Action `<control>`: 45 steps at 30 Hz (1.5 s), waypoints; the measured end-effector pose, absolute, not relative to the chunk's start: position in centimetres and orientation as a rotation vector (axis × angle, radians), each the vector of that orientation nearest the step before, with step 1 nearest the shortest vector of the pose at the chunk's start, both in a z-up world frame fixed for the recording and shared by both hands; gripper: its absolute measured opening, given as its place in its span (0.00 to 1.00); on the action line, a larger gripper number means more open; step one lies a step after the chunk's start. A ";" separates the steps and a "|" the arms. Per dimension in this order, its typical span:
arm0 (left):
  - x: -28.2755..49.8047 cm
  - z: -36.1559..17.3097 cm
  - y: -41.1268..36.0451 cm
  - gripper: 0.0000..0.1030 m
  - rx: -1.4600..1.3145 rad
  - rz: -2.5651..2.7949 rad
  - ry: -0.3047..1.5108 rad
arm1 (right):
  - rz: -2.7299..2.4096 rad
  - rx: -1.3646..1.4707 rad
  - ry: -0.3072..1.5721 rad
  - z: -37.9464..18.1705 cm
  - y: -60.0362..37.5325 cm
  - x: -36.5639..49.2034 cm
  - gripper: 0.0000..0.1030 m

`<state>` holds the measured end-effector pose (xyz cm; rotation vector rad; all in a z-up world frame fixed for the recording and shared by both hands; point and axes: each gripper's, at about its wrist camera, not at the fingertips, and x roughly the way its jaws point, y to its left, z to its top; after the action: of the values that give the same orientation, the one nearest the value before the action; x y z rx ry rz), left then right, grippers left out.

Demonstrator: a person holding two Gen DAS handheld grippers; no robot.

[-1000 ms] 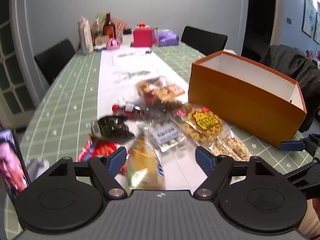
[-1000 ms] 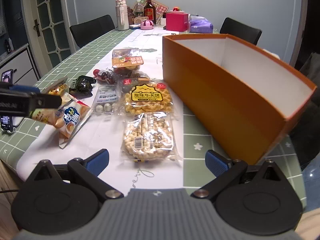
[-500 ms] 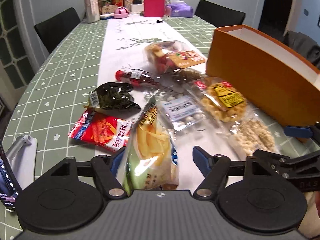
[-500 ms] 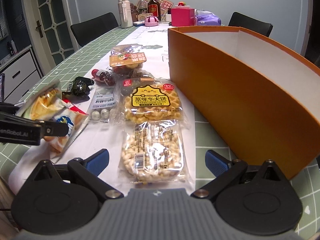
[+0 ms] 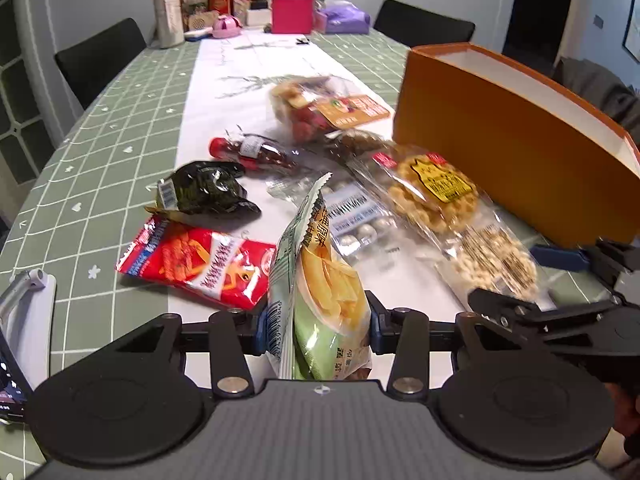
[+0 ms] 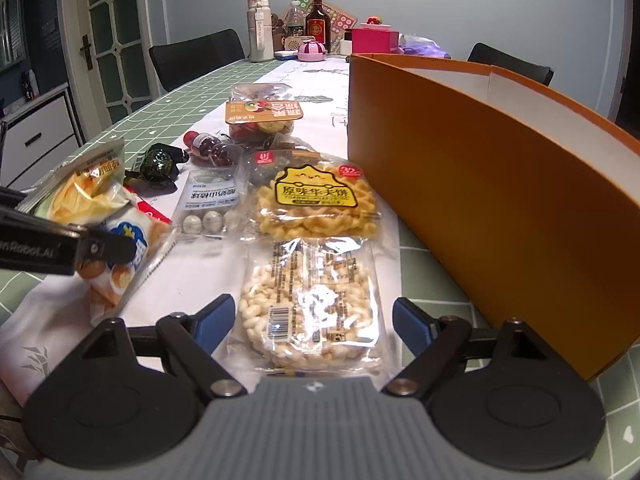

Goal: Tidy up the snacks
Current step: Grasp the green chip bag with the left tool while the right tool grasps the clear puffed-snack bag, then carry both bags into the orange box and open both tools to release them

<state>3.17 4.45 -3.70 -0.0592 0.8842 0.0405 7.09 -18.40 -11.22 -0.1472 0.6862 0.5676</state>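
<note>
Several snack packs lie on the white runner beside an open orange box. My left gripper is closing, and its pads press both sides of a green and yellow chip bag that stands on edge between them; this chip bag also shows at the left of the right wrist view. My right gripper sits low at the near table edge, its jaws closing. A clear puffed rice pack lies flat between its blue pads, which stand apart from it. A waffle pack lies just beyond.
A red fries pack, a dark green pack, a white candy pack and a fruit mix bag crowd the runner. A phone on a stand is at the near left. Bottles and a pink box stand at the far end.
The left gripper's jaws have closed in on the chip bag, which now stands up between them. The right gripper has sunk toward the puffed rice pack and its jaws have narrowed slightly.
</note>
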 end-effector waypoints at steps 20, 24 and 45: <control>1.8 1.4 -0.9 0.45 0.064 -0.044 0.863 | 0.616 -0.087 0.611 -6.8 -21.5 4.0 0.73; 1.9 3.6 -2.2 0.45 0.112 -0.067 0.815 | 0.615 -0.069 0.562 -4.7 -23.3 3.3 0.73; 14.6 11.2 -10.8 0.45 0.233 -0.376 0.668 | 0.509 -0.132 0.650 3.3 -31.6 15.3 0.73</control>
<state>14.59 -10.75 11.17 0.2332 0.6682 -0.3764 15.30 -31.65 3.26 -0.1316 0.6496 0.5085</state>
